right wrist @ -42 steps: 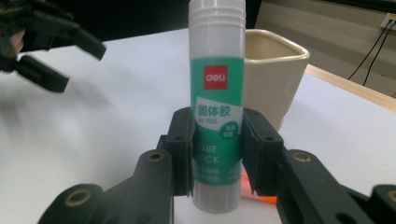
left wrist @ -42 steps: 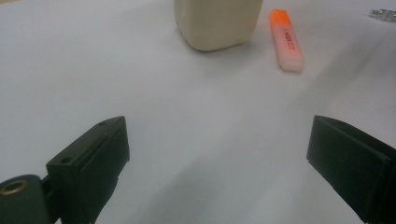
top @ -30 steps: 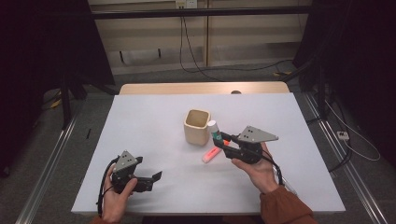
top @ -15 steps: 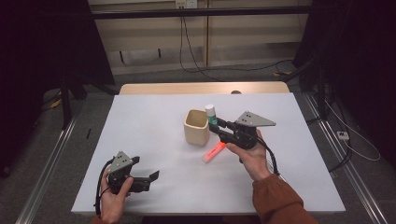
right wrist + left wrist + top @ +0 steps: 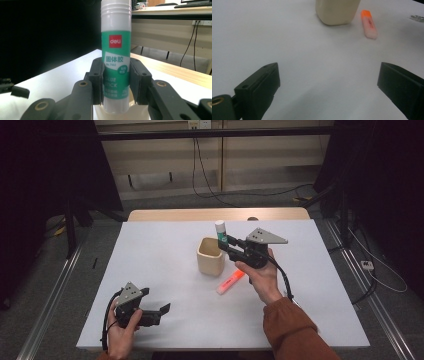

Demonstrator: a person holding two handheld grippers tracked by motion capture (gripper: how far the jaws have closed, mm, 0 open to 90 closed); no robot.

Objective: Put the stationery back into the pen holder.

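Above the beige cup (image 5: 210, 256) near the table's (image 5: 150, 250) middle, my right gripper (image 5: 226, 244) clamps the green glue stick (image 5: 220, 233) upright, jaws pressed on both sides of its label. Near the front left corner, my left gripper (image 5: 162, 310) rests with jaws wide apart, holding nothing. An orange highlighter (image 5: 230, 282) lies just beside the cup.
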